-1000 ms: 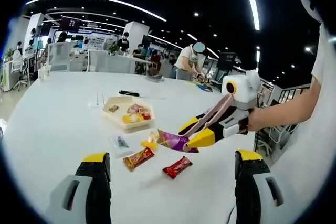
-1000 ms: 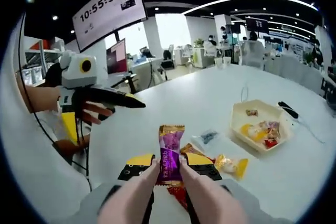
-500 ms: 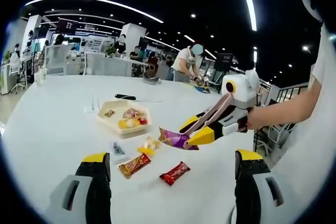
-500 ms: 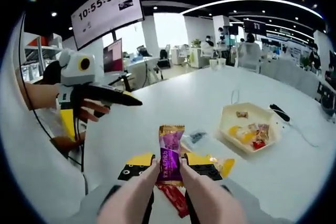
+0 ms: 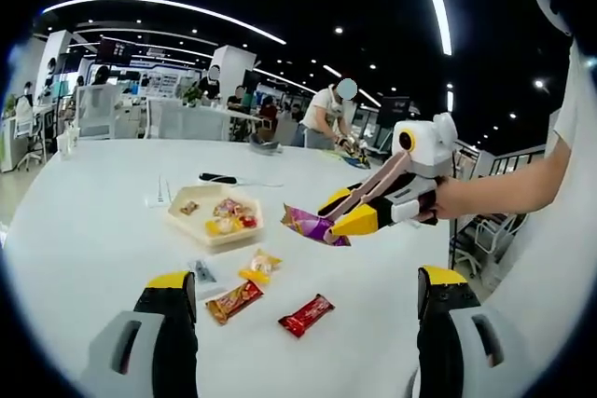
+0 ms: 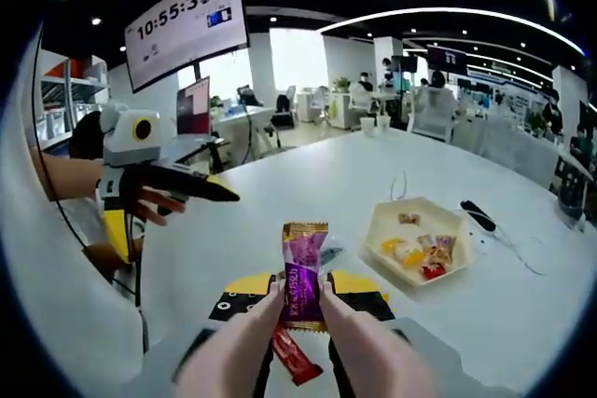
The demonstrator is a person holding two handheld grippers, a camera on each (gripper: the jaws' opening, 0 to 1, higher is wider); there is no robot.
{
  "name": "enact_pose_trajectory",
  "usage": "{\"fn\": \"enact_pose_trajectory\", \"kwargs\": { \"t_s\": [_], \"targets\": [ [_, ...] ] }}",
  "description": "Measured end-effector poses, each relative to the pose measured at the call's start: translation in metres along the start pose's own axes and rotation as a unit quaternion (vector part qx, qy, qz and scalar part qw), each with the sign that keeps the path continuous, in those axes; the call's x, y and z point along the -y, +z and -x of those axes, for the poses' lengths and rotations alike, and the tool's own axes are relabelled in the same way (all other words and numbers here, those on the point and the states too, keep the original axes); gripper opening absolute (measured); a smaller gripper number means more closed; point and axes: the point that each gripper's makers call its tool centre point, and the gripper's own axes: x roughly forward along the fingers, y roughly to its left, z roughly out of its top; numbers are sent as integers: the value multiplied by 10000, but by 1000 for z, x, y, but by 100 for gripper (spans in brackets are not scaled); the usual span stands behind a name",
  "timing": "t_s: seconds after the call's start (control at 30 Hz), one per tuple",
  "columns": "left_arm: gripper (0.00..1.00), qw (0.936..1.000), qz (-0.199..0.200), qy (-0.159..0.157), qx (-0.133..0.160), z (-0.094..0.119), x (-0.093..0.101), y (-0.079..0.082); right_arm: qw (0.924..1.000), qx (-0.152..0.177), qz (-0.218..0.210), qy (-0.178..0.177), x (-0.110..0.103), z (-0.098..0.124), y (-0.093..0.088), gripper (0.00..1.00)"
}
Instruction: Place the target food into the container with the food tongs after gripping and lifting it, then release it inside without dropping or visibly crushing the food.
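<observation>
In the right gripper view, the right hand-held gripper (image 6: 300, 288) carried pinkish food tongs (image 6: 244, 347) between its yellow-tipped jaws, and the tongs were pressed together on a purple, gold-ended candy wrapper (image 6: 300, 275), which stood upright above the white round table (image 6: 308, 184). In the left gripper view the same right hand-held gripper (image 5: 347, 223) came in from the right, held by a person's hand (image 5: 438, 202), with the purple wrapper (image 5: 310, 225) pinched at its tip and raised clear of the table (image 5: 84, 230), just to the right of the cream hexagonal container (image 5: 216, 216). That container (image 6: 417, 241) already held several small wrapped sweets.

On the table near the container lay a yellow wrapped candy (image 5: 258, 267), an orange-brown wrapped bar (image 5: 232, 300), a red wrapped bar (image 5: 305, 313) and a small clear packet (image 5: 200, 273). A black pen-like object (image 5: 216, 178) lay beyond the container.

The left hand-held gripper (image 5: 308, 323) had its two jaws spread wide with nothing between them; in the right gripper view it (image 6: 219, 195) hung above the table's left side.
</observation>
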Motion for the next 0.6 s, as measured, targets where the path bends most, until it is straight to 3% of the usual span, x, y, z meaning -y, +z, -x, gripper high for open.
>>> {"fn": "enact_pose_trajectory", "kwargs": {
  "t_s": [0.6],
  "targets": [
    [99,9998,94,78,168,1,-8,6,9998,58,51,-158,23,7,14,21]
  ]
}}
